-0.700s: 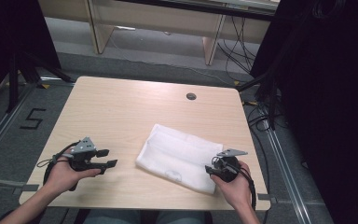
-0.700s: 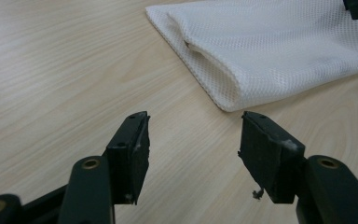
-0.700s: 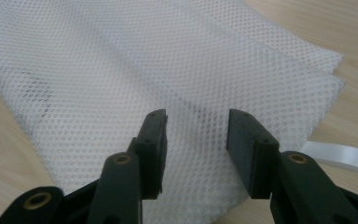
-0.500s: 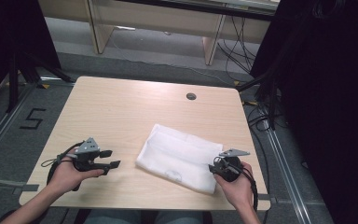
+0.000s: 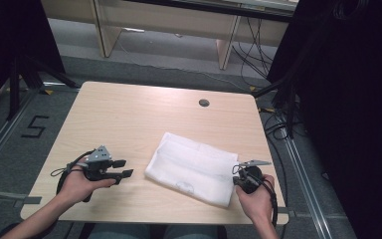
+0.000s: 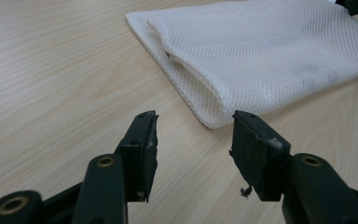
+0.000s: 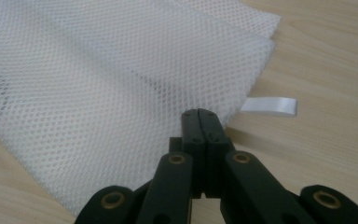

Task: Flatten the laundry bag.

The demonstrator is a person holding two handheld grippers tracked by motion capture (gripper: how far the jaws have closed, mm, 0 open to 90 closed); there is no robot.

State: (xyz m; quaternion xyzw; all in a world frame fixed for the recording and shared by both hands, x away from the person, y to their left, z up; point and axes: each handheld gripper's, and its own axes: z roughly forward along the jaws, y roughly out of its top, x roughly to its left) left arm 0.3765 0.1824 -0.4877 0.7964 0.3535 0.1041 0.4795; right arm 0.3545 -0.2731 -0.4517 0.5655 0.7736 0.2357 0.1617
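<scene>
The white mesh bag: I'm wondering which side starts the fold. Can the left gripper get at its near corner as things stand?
Probably yes: the left gripper is open, aimed at the white mesh bag, only bare table between.

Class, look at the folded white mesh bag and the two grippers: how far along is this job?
Done: the white mesh bag lies folded flat on the table.
In hand: the right gripper is shut at the bag's edge, beside a white tag; whether it pinches mesh is unclear. The left gripper is open, short of the bag's near corner.
Left: probably gripping that corner; no lift has begun.
</scene>
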